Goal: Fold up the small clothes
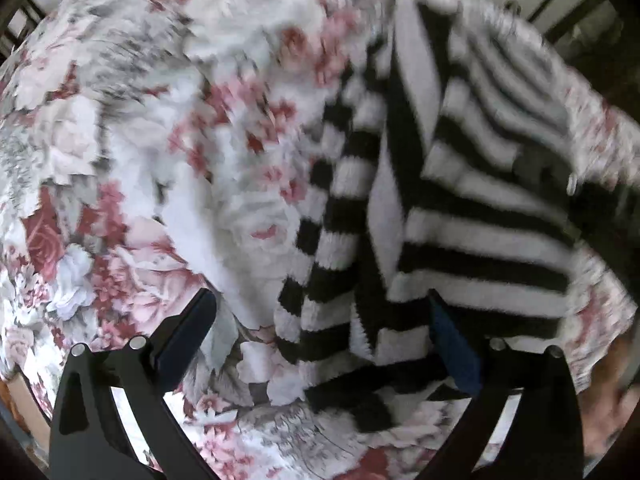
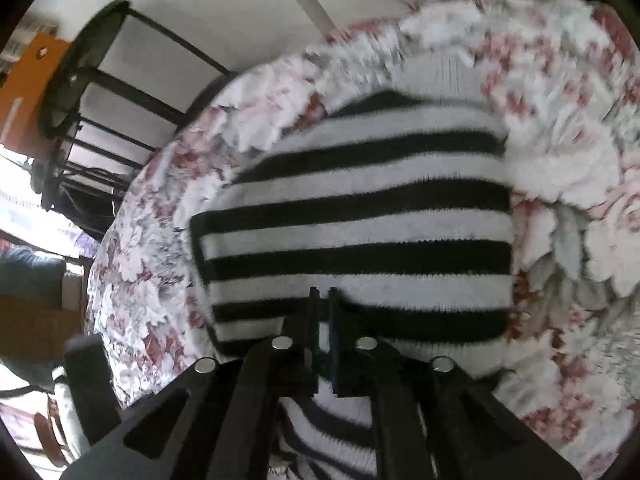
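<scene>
A black-and-white striped knit sweater [image 2: 360, 216] lies on a floral-covered surface [image 2: 560, 184]. In the right wrist view it is partly folded into a block with a white ribbed hem at the far end. My right gripper [image 2: 322, 300] is shut on its near edge, with a strip of white knit pinched between the fingers. In the left wrist view the striped sweater [image 1: 472, 232] is bunched, with a sleeve running up the middle. My left gripper [image 1: 324, 320] points down over it and stands open, its fingers [image 1: 200, 320] wide apart with striped fabric between them and not gripped.
The pink, grey and white floral cover [image 1: 120, 200] spreads over the whole surface. A black metal frame [image 2: 100, 92] and an orange panel [image 2: 28, 92] stand beyond its left edge. A hand [image 1: 612, 412] shows at the lower right of the left wrist view.
</scene>
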A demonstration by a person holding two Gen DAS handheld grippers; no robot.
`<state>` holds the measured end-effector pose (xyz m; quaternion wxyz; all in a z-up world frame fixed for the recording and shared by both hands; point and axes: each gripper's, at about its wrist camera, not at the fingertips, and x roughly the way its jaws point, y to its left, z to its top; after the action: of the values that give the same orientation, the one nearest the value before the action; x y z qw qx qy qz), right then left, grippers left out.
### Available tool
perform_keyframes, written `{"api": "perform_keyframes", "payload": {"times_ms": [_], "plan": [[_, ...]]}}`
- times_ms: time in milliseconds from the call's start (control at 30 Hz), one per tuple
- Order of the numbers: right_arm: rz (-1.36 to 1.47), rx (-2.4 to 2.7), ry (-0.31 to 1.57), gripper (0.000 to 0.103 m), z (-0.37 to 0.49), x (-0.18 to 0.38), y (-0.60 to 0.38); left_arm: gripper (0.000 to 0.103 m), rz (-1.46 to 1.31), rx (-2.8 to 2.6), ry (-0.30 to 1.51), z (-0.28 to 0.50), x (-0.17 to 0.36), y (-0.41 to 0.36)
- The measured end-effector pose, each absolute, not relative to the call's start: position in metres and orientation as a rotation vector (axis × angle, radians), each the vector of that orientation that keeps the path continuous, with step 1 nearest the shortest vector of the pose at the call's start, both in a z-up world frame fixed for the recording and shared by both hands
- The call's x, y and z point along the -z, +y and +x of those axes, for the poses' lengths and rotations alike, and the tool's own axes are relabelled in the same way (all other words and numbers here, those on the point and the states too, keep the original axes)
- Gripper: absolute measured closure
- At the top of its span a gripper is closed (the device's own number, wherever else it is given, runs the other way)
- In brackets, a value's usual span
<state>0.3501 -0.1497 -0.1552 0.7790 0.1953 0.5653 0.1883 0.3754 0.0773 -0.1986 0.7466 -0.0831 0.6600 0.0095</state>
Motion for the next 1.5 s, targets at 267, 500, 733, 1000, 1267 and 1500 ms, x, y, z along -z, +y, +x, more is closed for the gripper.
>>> {"api": "perform_keyframes", "payload": {"times_ms": [267,500,733,1000,1267,1500], "plan": [[0.337,-0.409,1.225,0.094,0.293,0.133,-0.174,0.004,-0.22,-0.066,1.418,0.382,0.2,0.1],[0.156,-0.411,1.277,0.097,0.275,0.174,-0.166,0.004,-0.039,-0.107,1.398,0.383,0.224,0.078],[0.169,-0.431,1.279,0.097,0.278,0.177,-0.166,0.004,-0.032,-0.114,1.377,0.387,0.224,0.078],[0.242,-0.429,1.226,0.083,0.277,0.148,-0.18,0.004,-0.038,-0.118,1.35,0.38,0.208,0.081],[0.316,-0.402,1.207,0.083,0.292,0.149,-0.19,0.004,-0.051,-0.124,1.273,0.376,0.173,0.08],[0.344,-0.404,1.16,0.082,0.305,0.147,-0.186,0.004,-0.173,-0.091,1.237,0.38,0.163,0.091]]}}
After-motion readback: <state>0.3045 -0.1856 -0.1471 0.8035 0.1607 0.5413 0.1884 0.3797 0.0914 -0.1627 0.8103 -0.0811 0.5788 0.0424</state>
